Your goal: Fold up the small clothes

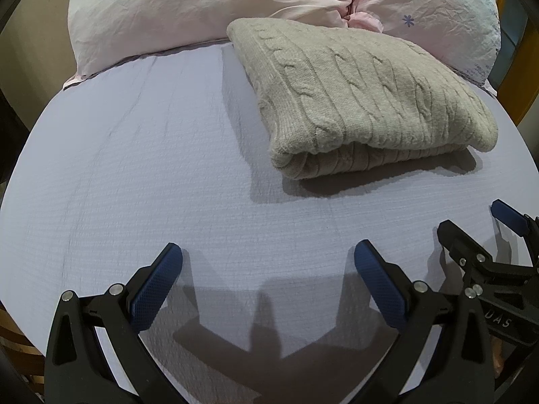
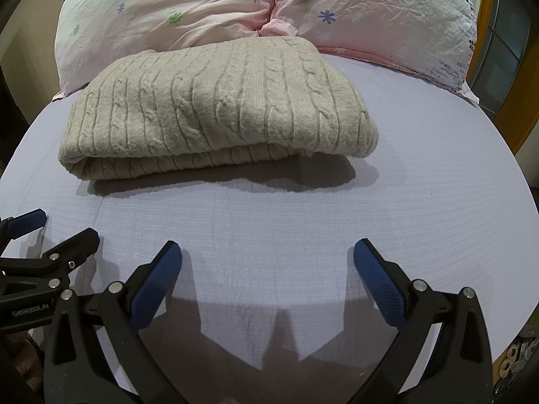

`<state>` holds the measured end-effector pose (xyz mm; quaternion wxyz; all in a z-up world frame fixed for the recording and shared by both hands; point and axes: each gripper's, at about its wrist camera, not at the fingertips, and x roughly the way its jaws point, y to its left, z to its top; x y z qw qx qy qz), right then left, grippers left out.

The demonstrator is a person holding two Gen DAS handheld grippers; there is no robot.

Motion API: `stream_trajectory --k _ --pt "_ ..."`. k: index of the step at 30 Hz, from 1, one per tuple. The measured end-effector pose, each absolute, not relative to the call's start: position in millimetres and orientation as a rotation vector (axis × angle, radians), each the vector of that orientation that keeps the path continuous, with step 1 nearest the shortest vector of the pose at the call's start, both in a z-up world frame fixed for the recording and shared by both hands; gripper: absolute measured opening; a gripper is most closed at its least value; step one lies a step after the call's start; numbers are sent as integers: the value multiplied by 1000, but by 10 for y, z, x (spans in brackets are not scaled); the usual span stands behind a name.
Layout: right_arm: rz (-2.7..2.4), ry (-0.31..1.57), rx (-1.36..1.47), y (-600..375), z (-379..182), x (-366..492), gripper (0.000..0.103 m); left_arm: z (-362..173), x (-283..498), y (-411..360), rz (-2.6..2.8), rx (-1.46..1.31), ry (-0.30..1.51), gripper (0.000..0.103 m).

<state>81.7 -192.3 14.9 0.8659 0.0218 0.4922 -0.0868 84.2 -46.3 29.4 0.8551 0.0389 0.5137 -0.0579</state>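
Note:
A beige cable-knit sweater (image 1: 363,94) lies folded into a thick rectangle on the lavender bed sheet (image 1: 134,168), near the pillows. It also shows in the right wrist view (image 2: 219,107). My left gripper (image 1: 267,256) is open and empty, low over the sheet, short of the sweater's near edge. My right gripper (image 2: 267,256) is open and empty too, beside the left one. The right gripper shows at the right edge of the left wrist view (image 1: 471,225). The left gripper shows at the left edge of the right wrist view (image 2: 57,225).
Two pink flowered pillows (image 1: 202,10) (image 2: 370,17) lie against the head of the bed behind the sweater. A wooden frame (image 2: 505,107) and a window stand at the right. The sheet's front edge (image 2: 337,353) lies under the grippers.

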Motion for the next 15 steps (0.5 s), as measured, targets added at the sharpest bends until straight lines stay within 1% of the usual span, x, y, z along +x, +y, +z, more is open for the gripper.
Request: stream_trajectory --k 15 --pt "-180 1030 44 -1924 155 818 101 296 844 -452 -124 82 1077 102"
